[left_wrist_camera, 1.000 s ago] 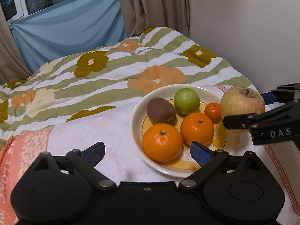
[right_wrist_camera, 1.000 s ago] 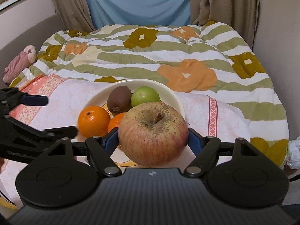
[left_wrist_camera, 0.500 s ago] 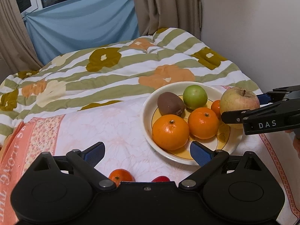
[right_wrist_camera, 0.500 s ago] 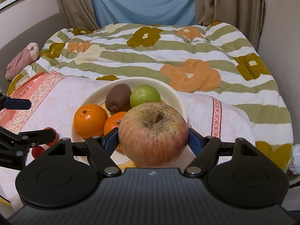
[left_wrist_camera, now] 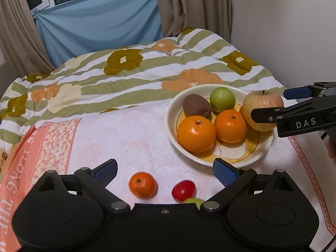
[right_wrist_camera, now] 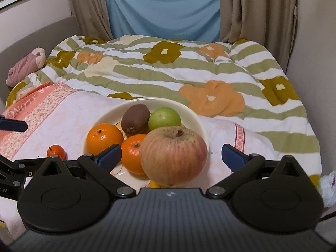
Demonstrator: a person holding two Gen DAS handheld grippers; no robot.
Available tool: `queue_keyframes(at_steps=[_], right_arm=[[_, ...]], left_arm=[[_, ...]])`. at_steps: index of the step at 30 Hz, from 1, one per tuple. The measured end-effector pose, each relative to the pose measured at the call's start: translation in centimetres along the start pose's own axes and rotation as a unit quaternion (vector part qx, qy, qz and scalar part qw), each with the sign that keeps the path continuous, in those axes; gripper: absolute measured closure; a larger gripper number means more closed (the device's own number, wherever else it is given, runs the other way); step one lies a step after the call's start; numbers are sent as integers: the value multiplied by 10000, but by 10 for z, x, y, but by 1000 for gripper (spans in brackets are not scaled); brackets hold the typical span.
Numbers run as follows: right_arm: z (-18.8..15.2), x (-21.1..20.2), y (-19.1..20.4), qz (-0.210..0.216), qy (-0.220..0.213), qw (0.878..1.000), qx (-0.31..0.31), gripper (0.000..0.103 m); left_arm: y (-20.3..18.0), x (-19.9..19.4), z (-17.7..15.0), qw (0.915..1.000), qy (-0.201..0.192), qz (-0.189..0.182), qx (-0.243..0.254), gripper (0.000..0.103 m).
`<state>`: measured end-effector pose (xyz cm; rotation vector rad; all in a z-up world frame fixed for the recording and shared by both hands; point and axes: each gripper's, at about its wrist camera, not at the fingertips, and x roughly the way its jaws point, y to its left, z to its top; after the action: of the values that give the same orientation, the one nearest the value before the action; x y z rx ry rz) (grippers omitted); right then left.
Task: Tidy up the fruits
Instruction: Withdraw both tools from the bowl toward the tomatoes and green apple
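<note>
A cream bowl [left_wrist_camera: 172, 130] on the pink cloth holds two oranges [left_wrist_camera: 196, 133], a brown kiwi [left_wrist_camera: 196, 105], a green fruit [left_wrist_camera: 222, 99] and a big streaked apple [right_wrist_camera: 174, 155] at its near right edge. My right gripper [right_wrist_camera: 171, 156] is opening around the apple; both blue pads stand clear of it. My left gripper [left_wrist_camera: 164, 168] is open over the cloth, left of the bowl. Between its fingers lie a small mandarin [left_wrist_camera: 142, 184] and a red fruit [left_wrist_camera: 183, 190]. A green fruit [left_wrist_camera: 193, 201] peeks out under its body.
A striped floral quilt [left_wrist_camera: 130, 79] covers the bed behind the cloth. A wall [left_wrist_camera: 283, 31] rises at the right, with curtains and a blue sheet at the back. A pink bundle [right_wrist_camera: 25, 67] lies at the far left of the bed.
The right jaws have spread and let go of the apple, which now rests in the bowl. The left gripper has drawn back, bringing the small mandarin and red fruit into view.
</note>
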<state>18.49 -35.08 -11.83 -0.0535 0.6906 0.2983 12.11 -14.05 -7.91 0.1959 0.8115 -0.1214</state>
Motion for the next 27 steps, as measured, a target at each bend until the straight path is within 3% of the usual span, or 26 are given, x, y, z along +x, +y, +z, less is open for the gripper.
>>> queue_keyframes(at_steps=[12, 27], right_arm=[[4, -53, 30, -271, -228, 9994, 39, 0], [2, -114, 100, -478, -331, 9958, 707, 0]], left_arm=[[25, -47, -6, 9994, -341, -66, 4, 4], [84, -93, -26, 9965, -653, -390, 343, 0]])
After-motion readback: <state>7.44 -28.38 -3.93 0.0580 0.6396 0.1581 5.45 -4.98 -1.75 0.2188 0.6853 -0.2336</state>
